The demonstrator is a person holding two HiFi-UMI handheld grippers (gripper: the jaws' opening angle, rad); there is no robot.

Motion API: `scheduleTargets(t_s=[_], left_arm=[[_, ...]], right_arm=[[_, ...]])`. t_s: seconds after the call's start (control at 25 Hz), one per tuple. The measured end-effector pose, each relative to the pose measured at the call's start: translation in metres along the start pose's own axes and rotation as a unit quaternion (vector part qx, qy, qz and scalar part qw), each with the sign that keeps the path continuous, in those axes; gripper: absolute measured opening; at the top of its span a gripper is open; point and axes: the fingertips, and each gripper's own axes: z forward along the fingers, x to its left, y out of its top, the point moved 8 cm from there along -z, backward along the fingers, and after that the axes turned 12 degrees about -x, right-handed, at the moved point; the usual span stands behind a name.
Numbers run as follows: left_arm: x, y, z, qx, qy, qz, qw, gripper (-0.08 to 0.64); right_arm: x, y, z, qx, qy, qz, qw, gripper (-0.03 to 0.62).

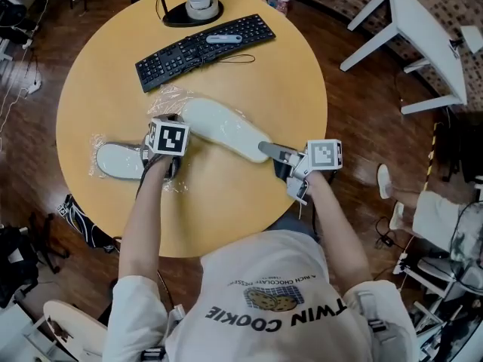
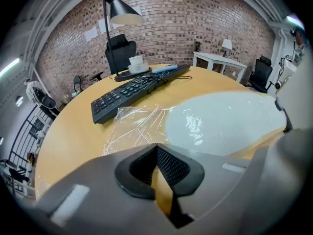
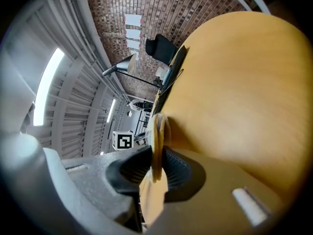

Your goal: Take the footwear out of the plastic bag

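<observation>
Slipper in right claw (perhaps bagged)

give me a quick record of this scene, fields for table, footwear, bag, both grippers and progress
surface: round wooden table
big white slipper: lies diagonally mid-table, far end at the crumpled plastic bag
second white slipper: near the table's left edge, still in plastic
right gripper: shut on the big white slipper's near end
left gripper: jaws together at the film's edge, between the two slippers; pinching film or not, unclear
other: keyboard at the far side
progress: one slipper looks mostly out, one not
</observation>
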Motion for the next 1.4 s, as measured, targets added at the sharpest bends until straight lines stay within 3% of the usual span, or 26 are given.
scheduleTargets(t_s=[0.16, 0.36, 0.52, 0.76, 1.12, 1.4], left_arm=[[-0.008, -0.002, 0.001, 0.002, 0.031, 0.020, 0.9993, 0.000], [-0.009, 0.001, 0.001, 0.003, 0.056, 0.017, 0.9983, -0.002], [-0.013, 0.000, 0.003, 0.003, 0.069, 0.014, 0.9975, -0.002], [-0.018, 0.001, 0.001, 0.011, 0.085, 0.019, 0.9962, -0.003], [-0.020, 0.001, -0.001, 0.016, 0.091, 0.020, 0.9955, -0.006], [-0.022, 0.003, 0.001, 0.019, 0.092, 0.017, 0.9954, -0.006]], right_arm=[[0.000, 0.001, -0.022, -0.007, 0.009, 0.002, 1.000, 0.072], [0.000, -0.003, -0.049, -0.021, -0.001, 0.016, 1.000, 0.072], [-0.001, -0.005, -0.064, -0.028, 0.020, 0.014, 0.999, 0.072], [-0.008, -0.002, -0.098, -0.042, -0.011, 0.022, 0.999, 0.069], [-0.019, -0.001, -0.150, -0.077, -0.012, 0.059, 0.995, 0.069], [-0.020, 0.003, -0.186, -0.097, 0.019, 0.057, 0.993, 0.069]])
